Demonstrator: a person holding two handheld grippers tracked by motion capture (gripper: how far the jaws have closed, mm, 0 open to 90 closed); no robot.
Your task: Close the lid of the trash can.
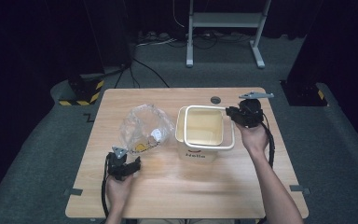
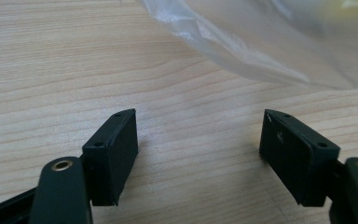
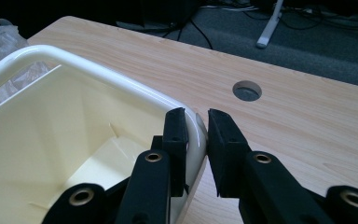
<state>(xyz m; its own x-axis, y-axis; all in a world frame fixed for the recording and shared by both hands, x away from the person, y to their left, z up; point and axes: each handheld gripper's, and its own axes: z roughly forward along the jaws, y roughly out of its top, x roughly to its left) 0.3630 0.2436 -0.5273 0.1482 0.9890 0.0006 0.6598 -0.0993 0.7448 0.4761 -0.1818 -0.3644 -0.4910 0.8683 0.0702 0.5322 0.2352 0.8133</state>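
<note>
Right gripper at the far right corner of the cream bin, jaws nearly together and pinching the bin's rim, one jaw inside the wall and one outside. Seen up close in the right gripper view too, with the rim squeezed between the black pads. Bin upright in the middle of the table, open top up.

Left gripper low at the near left, jaws spread wide with only bare wood between them. Clear plastic bag crumpled just left of the bin, lying up and to the far side of those open jaws. Probably next: left gripper forward to the bag's near edge, much nearer than the right one
</note>
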